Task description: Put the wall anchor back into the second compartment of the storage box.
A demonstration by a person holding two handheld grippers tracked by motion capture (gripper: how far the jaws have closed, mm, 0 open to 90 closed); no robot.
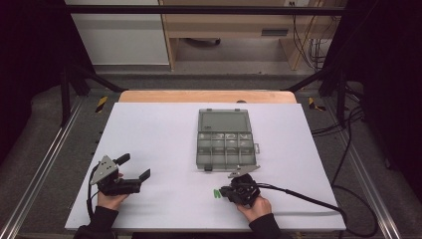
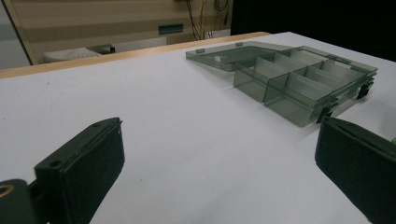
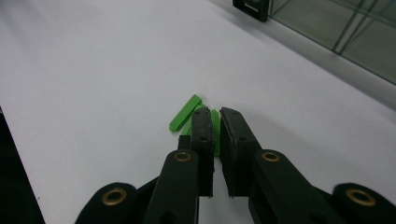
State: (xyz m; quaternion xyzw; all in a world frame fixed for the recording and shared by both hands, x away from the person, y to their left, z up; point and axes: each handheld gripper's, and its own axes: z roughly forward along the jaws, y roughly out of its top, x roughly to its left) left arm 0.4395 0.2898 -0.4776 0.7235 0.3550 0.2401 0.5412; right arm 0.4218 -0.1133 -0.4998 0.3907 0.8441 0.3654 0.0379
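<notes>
Right claw (image 3: 215,128) is closed on one green plastic peg (image 3: 215,130) near the worktop's (image 1: 149,134) front edge; light, stiff, slick, best gripped mid-length; left claw (image 1: 133,167) is held wide open, empty.

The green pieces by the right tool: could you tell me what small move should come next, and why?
Probably a short lift. The right tool has its jaws nearly together on one green piece, while another green piece lies free beside it on the white table. The open compartment box sits just beyond, ready to receive it.
</notes>
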